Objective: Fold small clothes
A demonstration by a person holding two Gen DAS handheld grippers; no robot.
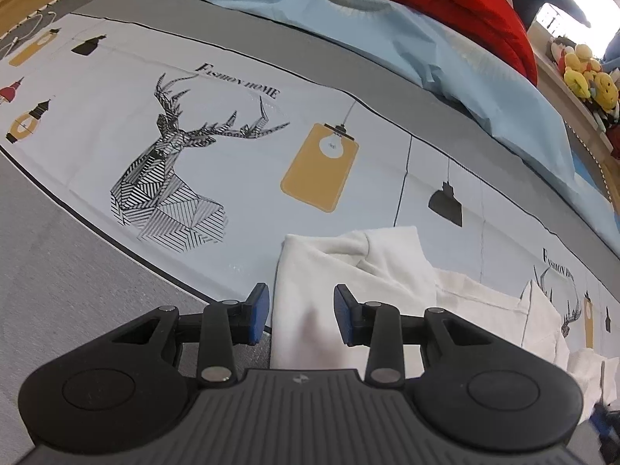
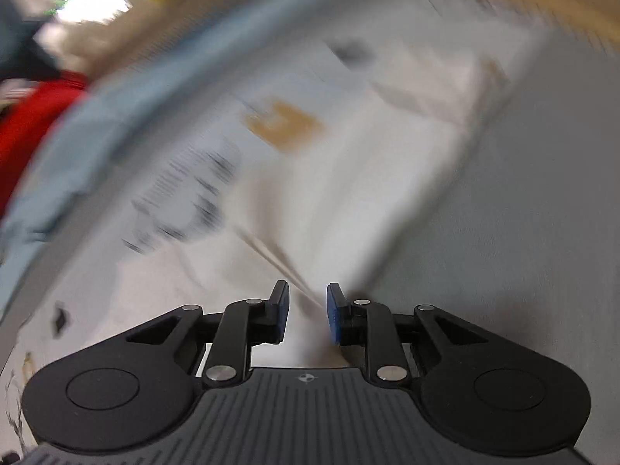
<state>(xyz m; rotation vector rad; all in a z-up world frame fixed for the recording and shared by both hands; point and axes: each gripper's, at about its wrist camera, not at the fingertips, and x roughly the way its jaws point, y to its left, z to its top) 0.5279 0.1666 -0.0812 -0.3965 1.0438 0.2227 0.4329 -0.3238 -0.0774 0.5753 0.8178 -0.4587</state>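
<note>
A small white garment (image 1: pixel 348 271) lies crumpled on a printed bed sheet (image 1: pixel 232 135). My left gripper (image 1: pixel 301 316) is open, its blue pads on either side of the garment's near-left edge, gripping nothing. The right wrist view is heavily blurred. There the white garment (image 2: pixel 348 193) stretches ahead of my right gripper (image 2: pixel 308 312), which is open with cloth showing between the pads. Whether the pads touch the cloth I cannot tell.
The sheet has deer and lamp prints and grey borders (image 1: pixel 58 290). A light blue quilt (image 1: pixel 426 38) and a red blanket (image 1: pixel 445 0) lie at the back. Plush toys (image 1: pixel 585 73) sit on a shelf at the far right.
</note>
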